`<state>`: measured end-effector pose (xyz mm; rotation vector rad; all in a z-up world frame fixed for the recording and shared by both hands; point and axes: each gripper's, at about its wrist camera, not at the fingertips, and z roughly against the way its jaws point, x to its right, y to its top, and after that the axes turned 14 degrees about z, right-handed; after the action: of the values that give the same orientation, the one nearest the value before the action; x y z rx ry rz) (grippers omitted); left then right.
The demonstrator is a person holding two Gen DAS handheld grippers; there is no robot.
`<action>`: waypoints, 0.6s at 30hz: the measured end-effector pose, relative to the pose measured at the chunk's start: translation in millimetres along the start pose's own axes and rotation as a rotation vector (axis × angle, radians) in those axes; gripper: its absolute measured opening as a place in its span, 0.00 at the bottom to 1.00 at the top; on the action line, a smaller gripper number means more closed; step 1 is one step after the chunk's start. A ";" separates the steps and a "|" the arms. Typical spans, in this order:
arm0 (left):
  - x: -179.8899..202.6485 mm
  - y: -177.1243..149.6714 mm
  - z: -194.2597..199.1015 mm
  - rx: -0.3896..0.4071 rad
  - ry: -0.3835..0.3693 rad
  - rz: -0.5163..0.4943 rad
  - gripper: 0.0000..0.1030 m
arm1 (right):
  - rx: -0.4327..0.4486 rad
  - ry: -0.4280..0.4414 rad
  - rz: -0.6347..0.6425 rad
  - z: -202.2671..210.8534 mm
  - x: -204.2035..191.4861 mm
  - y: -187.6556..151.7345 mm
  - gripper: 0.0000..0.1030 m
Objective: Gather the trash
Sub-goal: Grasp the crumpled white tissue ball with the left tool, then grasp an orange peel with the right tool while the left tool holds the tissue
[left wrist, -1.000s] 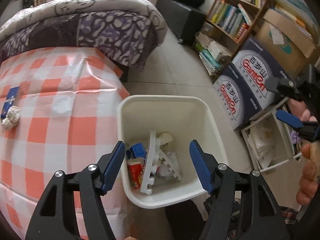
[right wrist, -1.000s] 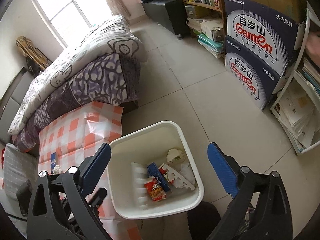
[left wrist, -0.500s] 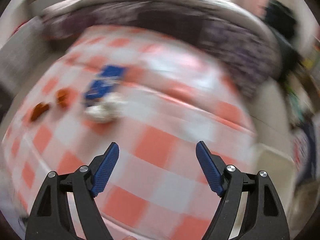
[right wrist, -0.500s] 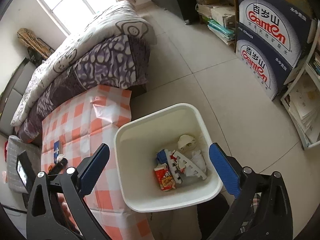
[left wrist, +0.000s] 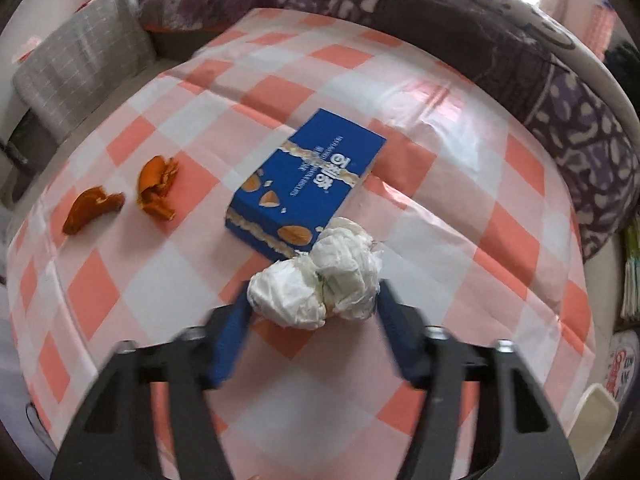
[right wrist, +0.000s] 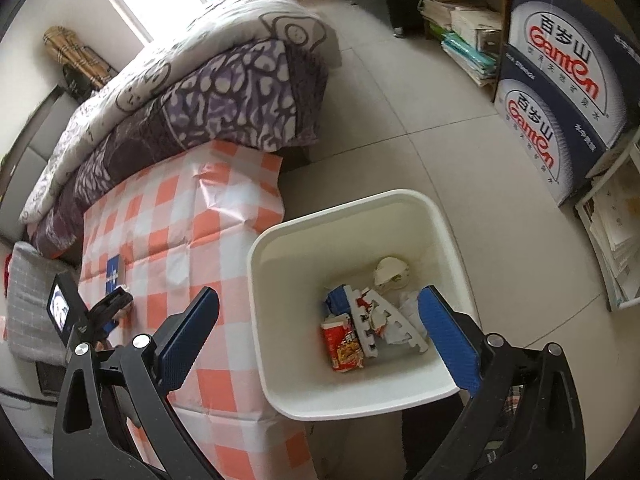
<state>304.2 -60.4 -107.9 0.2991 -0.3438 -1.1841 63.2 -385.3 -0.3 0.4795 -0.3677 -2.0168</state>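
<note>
Crumpled white tissue wads point(left wrist: 316, 284) lie on the orange-checked counter point(left wrist: 460, 184), touching the blue rectangular snack box point(left wrist: 308, 180) at 11 o'clock. Left gripper point(left wrist: 314, 304) jaws are closing around them. Right gripper point(right wrist: 320, 332) jaws are spread, empty, over the white plastic bin point(right wrist: 280, 320).

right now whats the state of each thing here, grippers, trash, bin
left gripper: closing around the crumpled tissue
right gripper: open, empty, over the bin
bin: upright, partly filled
blue box: closed, flat on the checked cloth
orange peels: loose on the cloth
</note>
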 end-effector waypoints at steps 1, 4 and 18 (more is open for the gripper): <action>-2.4 0.8 -0.3 -0.003 -0.010 -0.001 0.48 | -0.003 0.000 0.005 -1.5 -3.7 0.2 0.93; -14.0 4.1 2.8 -0.008 -0.037 -0.013 0.44 | -0.010 0.004 0.020 -6.0 -17.7 0.9 0.93; -134.3 58.0 115.6 0.144 -0.137 0.111 0.43 | -0.046 0.061 0.190 -47.2 -136.7 -9.6 0.93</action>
<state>260.4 80.1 6.6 0.3205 -0.5608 -1.0750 137.4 -262.7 -21.5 0.4587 -0.3168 -1.8185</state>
